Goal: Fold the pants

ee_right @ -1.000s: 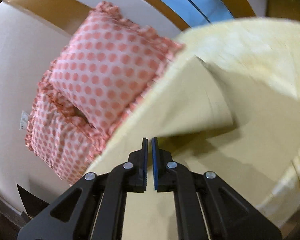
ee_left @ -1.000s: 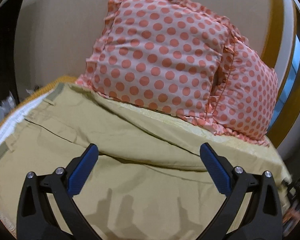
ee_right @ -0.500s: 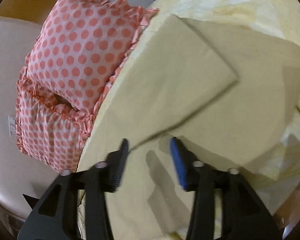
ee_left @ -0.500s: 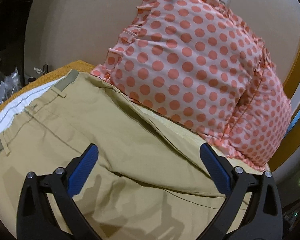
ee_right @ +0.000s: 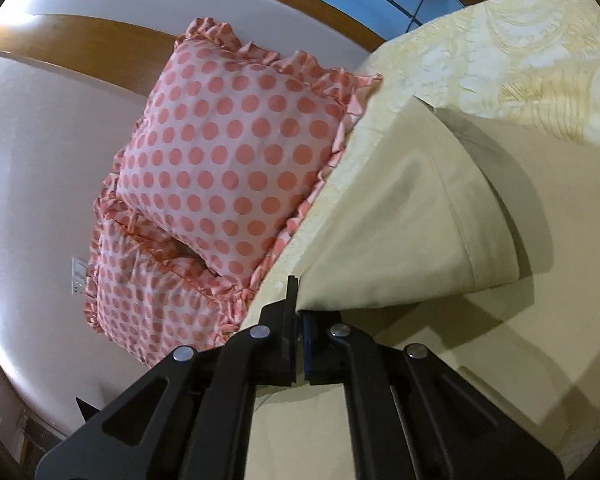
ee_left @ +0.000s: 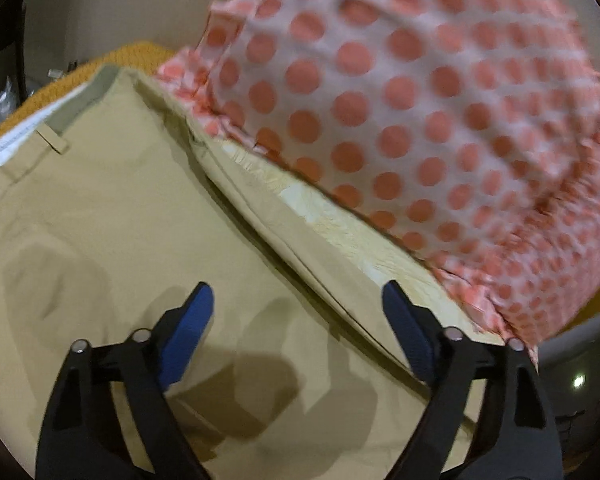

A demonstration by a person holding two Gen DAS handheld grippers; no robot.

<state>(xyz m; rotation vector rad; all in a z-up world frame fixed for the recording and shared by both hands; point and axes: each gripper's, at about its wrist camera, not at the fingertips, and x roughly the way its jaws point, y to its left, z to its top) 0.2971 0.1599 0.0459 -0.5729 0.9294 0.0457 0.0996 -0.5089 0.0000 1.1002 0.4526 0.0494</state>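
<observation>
Pants (ee_left: pixel 112 232) spread lower left of frame, left tongs (ee_left: pixel 296 320) spread wide above them, right tongs (ee_right: pixel 299 312) pinching raised pants edge, dotted pillows (ee_right: pixel 224 168) upper left.

You have matt, smooth woven khaki cloth in the pants (ee_left: pixel 112 216), a soft dotted fabric pillow (ee_right: pixel 224 160), a textured pale bedspread (ee_right: pixel 520 52), and glossy wood trim (ee_right: pixel 100 36) behind
</observation>
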